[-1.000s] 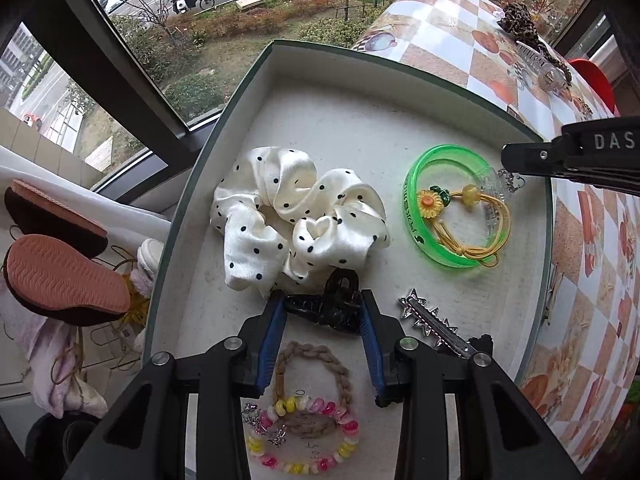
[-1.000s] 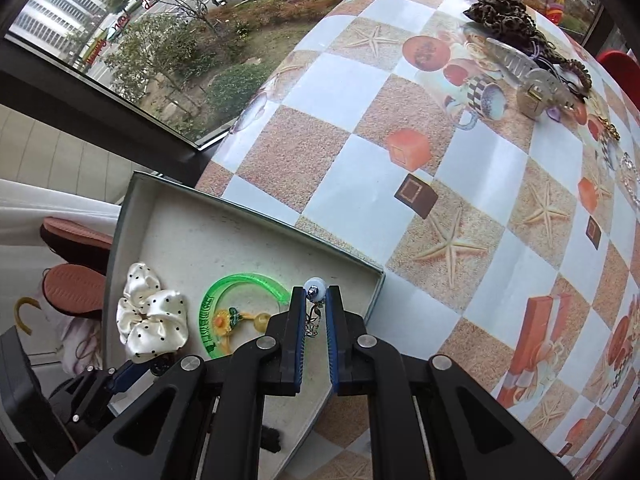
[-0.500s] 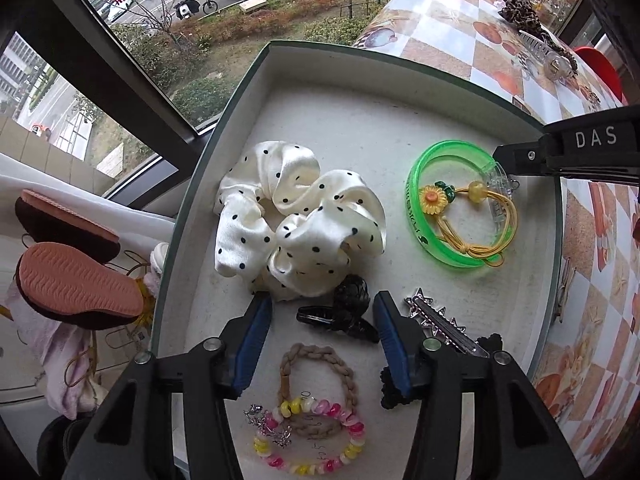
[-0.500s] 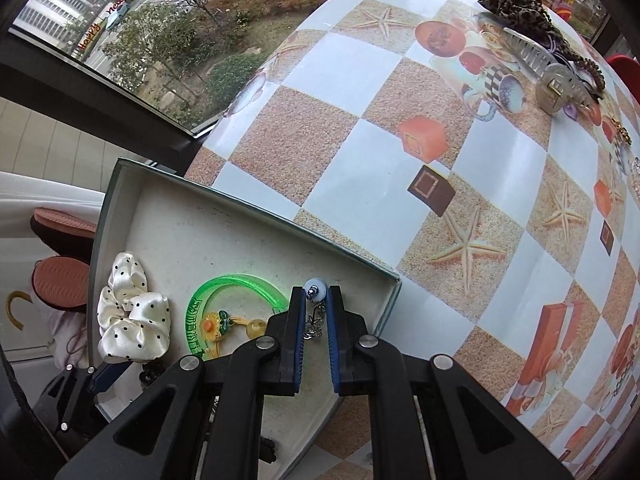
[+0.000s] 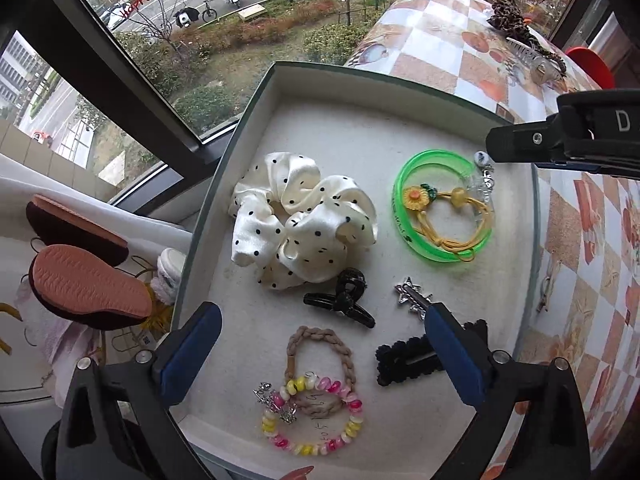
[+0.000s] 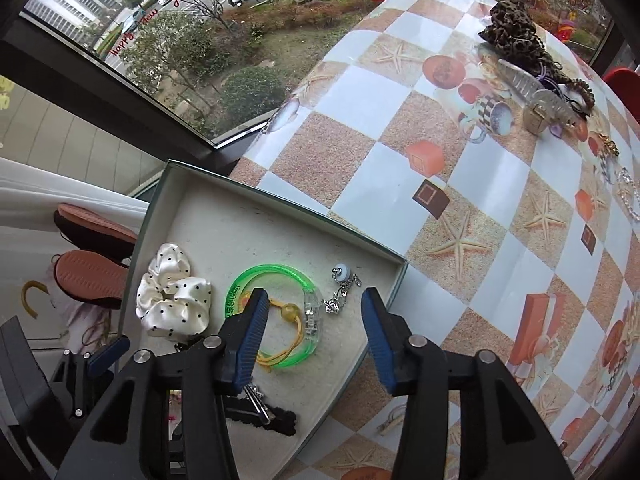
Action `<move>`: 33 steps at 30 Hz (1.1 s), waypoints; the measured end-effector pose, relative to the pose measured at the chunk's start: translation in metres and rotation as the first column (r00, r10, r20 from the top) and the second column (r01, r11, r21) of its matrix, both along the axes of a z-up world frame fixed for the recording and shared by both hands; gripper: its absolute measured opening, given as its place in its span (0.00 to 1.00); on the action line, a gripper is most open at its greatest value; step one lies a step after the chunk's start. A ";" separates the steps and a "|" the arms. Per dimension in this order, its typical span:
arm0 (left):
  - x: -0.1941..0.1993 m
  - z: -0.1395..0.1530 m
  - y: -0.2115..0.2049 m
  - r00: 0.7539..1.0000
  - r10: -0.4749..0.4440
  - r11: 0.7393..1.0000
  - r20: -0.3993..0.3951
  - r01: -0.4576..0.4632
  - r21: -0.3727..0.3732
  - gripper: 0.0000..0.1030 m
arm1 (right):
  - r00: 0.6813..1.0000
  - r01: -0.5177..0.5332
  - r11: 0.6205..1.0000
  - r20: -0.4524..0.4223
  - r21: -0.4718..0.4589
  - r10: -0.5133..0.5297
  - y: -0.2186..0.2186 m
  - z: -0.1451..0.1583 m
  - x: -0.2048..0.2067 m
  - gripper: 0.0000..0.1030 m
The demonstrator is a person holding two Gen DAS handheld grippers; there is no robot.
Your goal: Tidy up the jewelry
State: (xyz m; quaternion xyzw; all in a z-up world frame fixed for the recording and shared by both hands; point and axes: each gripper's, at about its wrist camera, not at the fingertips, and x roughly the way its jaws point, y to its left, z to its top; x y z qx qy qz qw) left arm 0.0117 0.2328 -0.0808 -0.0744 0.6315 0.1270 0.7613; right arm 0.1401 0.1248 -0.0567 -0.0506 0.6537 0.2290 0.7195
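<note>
On the window [image 6: 152, 12] — red "Happy New Year!"; both grippers (left [image 5: 320, 354], right [image 6: 314, 340]) are opening, nothing between.

1. A table [image 6: 472, 184] carries everything; its cloth is printed in tan and pale blue checks with starfish, cups and boxes.
2. A shallow open box [image 6: 362, 250] with green walls and a pale lining sits at the table's edge near the window, its corner just over the rim.
3. At the far end of the table lies a dark brown scrunchie [image 6: 510, 28], touching a clear hair clip [image 6: 520, 80] and a round gold piece [image 6: 538, 114].
4. Dark hair ties [image 6: 576, 86] lie beside those.
5. Along the right edge lie a gold chain piece [image 6: 608, 146] and a clear beaded loop [image 6: 628, 196].
6. A thin metal pin [image 5: 546, 286] lies on the cloth just beside the box.
</note>
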 end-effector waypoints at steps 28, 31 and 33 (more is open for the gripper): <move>-0.040 0.103 -0.006 0.995 0.067 0.997 0.078 -0.070 0.029 1.00 | 0.989 -0.027 0.995 0.145 -0.094 0.041 -0.030 0.092 -0.070 1.00; -0.043 0.118 -0.007 0.992 0.075 0.997 0.097 -0.078 0.027 1.00 | 0.990 -0.039 0.994 0.133 -0.106 0.053 -0.030 0.104 -0.073 1.00; -0.046 0.126 -0.007 0.992 0.078 0.997 0.104 -0.080 0.020 1.00 | 0.988 -0.054 0.991 0.141 -0.119 0.071 -0.029 0.113 -0.077 1.00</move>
